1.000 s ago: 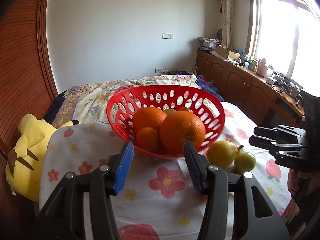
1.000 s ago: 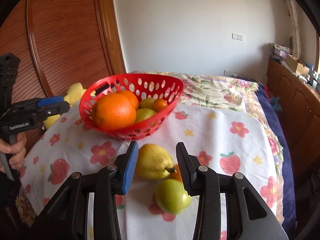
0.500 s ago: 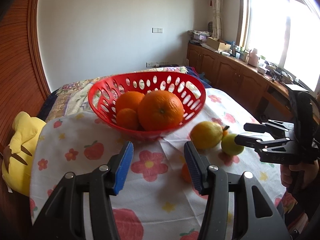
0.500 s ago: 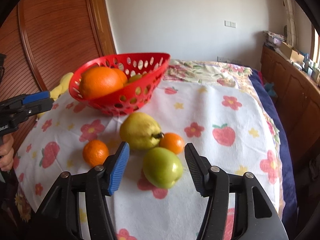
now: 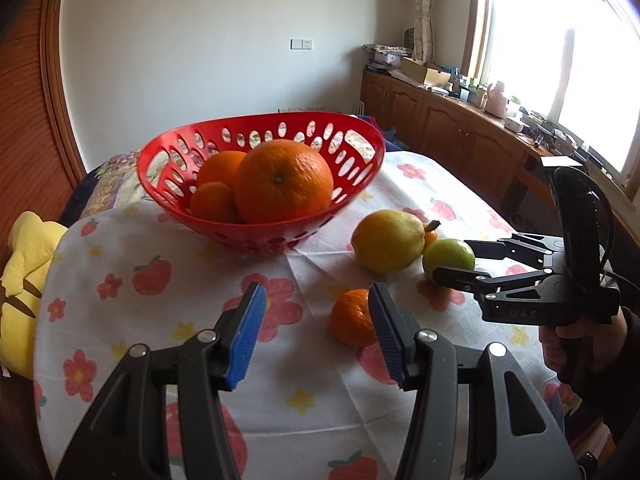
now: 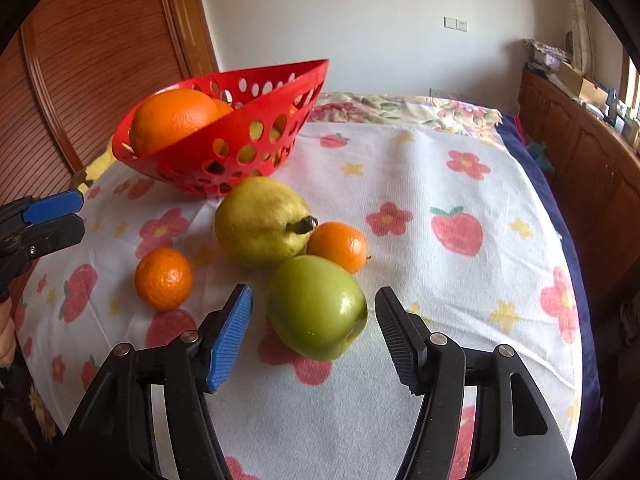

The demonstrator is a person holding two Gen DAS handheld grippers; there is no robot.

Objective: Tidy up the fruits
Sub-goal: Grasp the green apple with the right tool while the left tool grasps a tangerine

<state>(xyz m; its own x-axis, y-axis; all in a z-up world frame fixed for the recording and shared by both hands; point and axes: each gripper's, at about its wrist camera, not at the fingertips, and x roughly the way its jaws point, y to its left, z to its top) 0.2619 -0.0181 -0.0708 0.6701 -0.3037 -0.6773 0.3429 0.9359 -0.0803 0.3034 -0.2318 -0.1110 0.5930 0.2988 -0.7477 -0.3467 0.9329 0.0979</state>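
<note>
A red basket (image 5: 360, 148) (image 6: 256, 92) holds several oranges, one large (image 5: 284, 180) (image 6: 172, 116). On the flowered cloth lie a yellow pear (image 5: 386, 240) (image 6: 260, 220), a green apple (image 5: 448, 256) (image 6: 316, 308) and two small oranges, one to the left (image 5: 352, 316) (image 6: 164, 278) and one behind the apple (image 6: 338, 246). My right gripper (image 6: 312, 336) (image 5: 452, 258) is open with its jaws either side of the green apple. My left gripper (image 5: 316, 336) (image 6: 52, 216) is open and empty, just left of the nearer small orange.
A yellow plush toy (image 5: 20, 264) lies at the cloth's left edge. Wooden panelling (image 6: 100, 52) stands behind the basket. Wooden cabinets (image 5: 460, 136) run along the right wall under a window. The cloth (image 6: 460, 184) drops off at the right.
Both grippers have pulled back and lowered toward the loose fruit. The right gripper has moved forward so the green apple now sits between its open jaws.
</note>
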